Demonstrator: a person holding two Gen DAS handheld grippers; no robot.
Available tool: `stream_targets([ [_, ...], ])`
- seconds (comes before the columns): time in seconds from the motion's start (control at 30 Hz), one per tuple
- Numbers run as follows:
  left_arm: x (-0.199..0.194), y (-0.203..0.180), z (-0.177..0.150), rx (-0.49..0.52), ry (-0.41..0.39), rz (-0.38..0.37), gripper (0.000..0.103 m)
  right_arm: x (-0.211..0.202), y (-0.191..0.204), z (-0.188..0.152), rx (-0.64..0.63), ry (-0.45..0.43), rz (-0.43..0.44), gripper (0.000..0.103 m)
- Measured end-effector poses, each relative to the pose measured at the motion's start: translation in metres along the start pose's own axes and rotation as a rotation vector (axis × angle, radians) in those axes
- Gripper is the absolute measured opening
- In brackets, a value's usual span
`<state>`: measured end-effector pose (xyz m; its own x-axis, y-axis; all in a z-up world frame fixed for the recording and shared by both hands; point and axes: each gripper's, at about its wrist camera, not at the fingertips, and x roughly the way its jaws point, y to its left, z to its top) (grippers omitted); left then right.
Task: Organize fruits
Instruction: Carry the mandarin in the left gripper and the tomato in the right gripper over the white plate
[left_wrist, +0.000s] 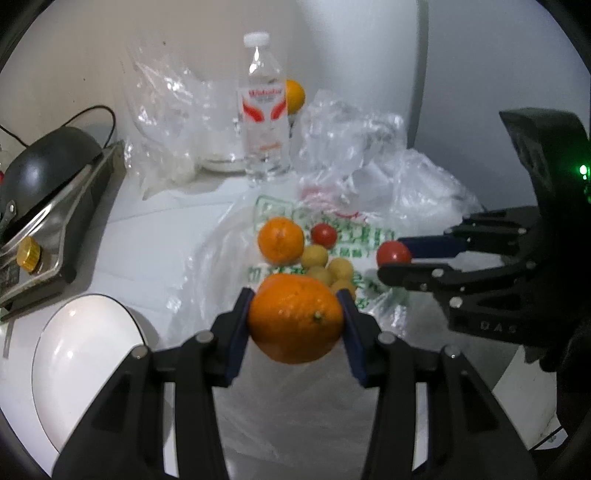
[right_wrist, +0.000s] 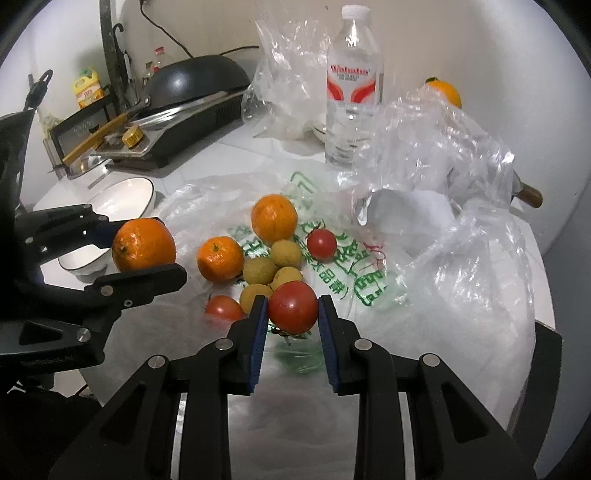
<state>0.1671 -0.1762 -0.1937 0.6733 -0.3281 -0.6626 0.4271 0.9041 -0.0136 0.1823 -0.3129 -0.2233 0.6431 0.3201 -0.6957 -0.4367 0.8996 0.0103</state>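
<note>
So we've got an orange (left_wrist: 295, 319) clamped between the blue pads of our left gripper (left_wrist: 295, 325), held up off the desk (right_wrist: 229, 155). Our right gripper (right_wrist: 292, 314) is squeezed onto a red tomato (right_wrist: 292, 312), also lifted. Below them, on a printed plastic bag (right_wrist: 343, 266), sit two more oranges (right_wrist: 275, 218), a small tomato (right_wrist: 321, 243) and a cluster of yellowish round fruits (right_wrist: 286, 253) we can't really identify. Another tomato (right_wrist: 224, 308) is half hidden behind the right gripper's finger. Further back, a water bottle (right_wrist: 352, 85) partly blocks a distant orange (left_wrist: 295, 94); crumpled clear bags (right_wrist: 436, 147) hide whatever's under them. A white bowl (right_wrist: 125, 197) sits left, partly covered.
</note>
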Motion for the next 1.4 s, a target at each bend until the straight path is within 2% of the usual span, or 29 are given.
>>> stream_targets([
  [0.4, -0.026, 0.017, -0.007, -0.027, -0.047, 0.013, 0.046, -0.021, 0.016, 0.0, -0.009, -0.029, -0.012, 0.029],
  [0.73, -0.049, 0.039, -0.018, -0.057, -0.066, 0.069, 0.046, -0.029, 0.041, 0.014, -0.044, -0.058, -0.003, 0.029],
  [1.4, -0.087, 0.128, -0.062, -0.17, -0.073, 0.185, 0.046, -0.014, 0.129, 0.051, -0.151, -0.071, 0.027, 0.029],
])
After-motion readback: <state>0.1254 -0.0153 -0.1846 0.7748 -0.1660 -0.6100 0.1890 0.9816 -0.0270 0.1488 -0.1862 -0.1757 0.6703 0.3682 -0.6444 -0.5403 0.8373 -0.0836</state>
